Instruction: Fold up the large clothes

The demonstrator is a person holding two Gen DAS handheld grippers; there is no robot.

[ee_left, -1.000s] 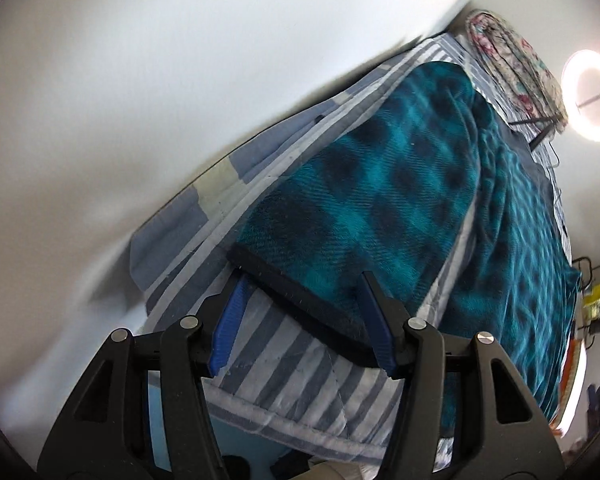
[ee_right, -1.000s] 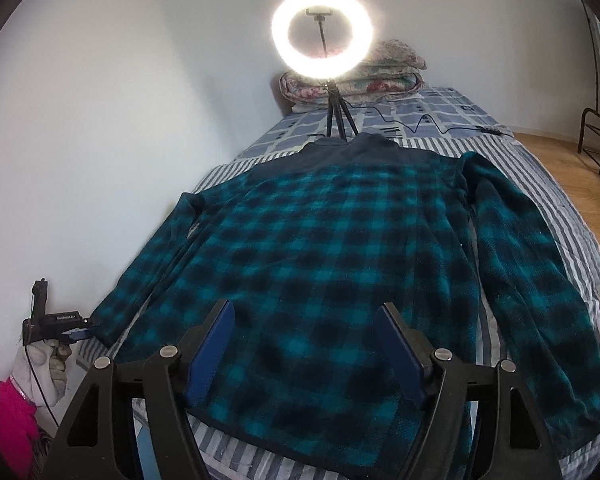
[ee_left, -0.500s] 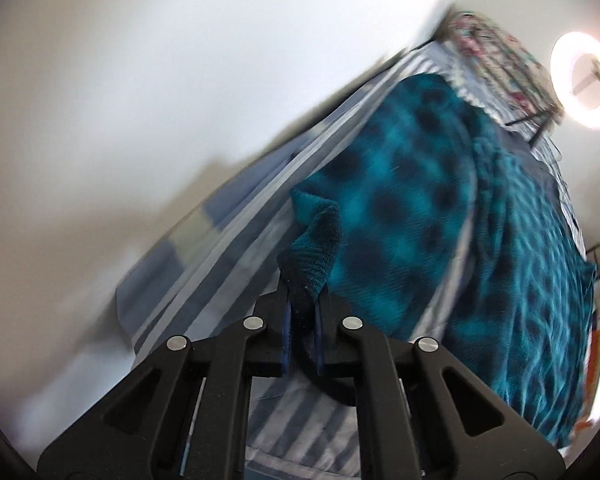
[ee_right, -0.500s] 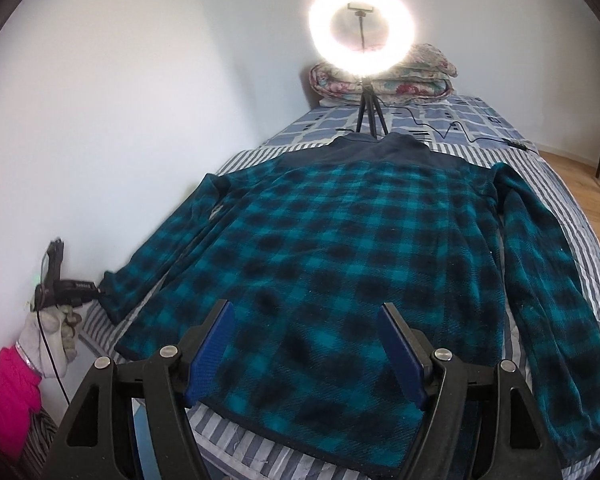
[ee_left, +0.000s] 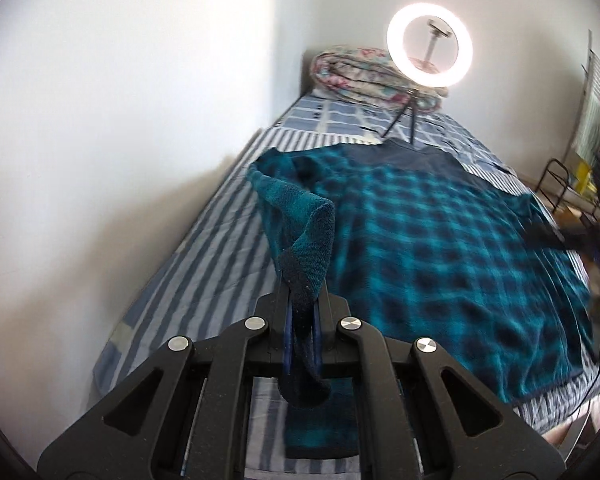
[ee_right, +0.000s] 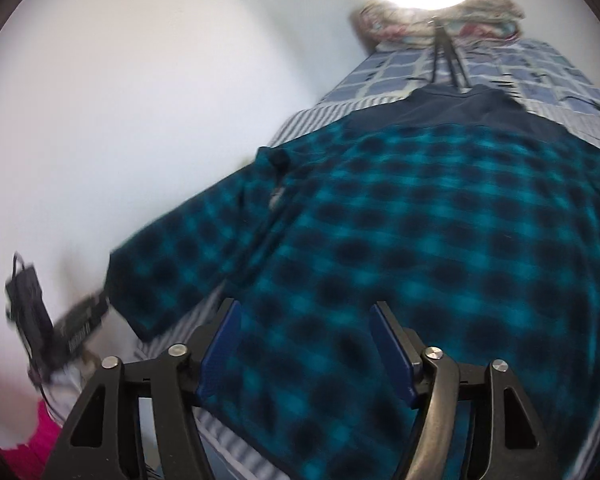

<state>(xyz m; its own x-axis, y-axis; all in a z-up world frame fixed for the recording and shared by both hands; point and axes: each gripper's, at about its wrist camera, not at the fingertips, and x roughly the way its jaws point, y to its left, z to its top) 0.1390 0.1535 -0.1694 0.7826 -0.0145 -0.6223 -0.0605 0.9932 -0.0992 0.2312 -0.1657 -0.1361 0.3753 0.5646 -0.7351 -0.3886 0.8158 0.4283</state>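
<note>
- Between the left gripper's [ee_left: 302, 320] blue pads: dark cuff end of the teal plaid shirt's [ee_left: 440, 248] sleeve [ee_left: 300, 220], jaws clamped tight on it, cuff tail hanging out below the pads.
- Sleeve runs from the pinch up and away in a raised fold, off the striped bedsheet [ee_left: 204, 248], back to the shoulder near the wall [ee_left: 120, 120].
- Shirt body lies flat, spread across the bed to the right of the lifted sleeve; navy yoke and collar at the far end.
- Right gripper [ee_right: 304, 340]: jaws wide apart, just been closing a little, nothing pinched. Blue pads [ee_right: 220, 344] hover over the lower shirt body; plaid fabric fills the gap behind them, contact with pads not visible. View is motion-blurred.
- Right wrist view also shows the left gripper as a dark blurred shape at lower left, at the sleeve's cuff end.
- Hem of shirt lies near the bed's near edge, below the right fingers.
- Further back: checked blue blanket [ee_left: 340, 116], tripod with lit ring light [ee_left: 430, 46] standing on it.
- Far end against the wall: rolled floral quilt [ee_left: 356, 76].
</note>
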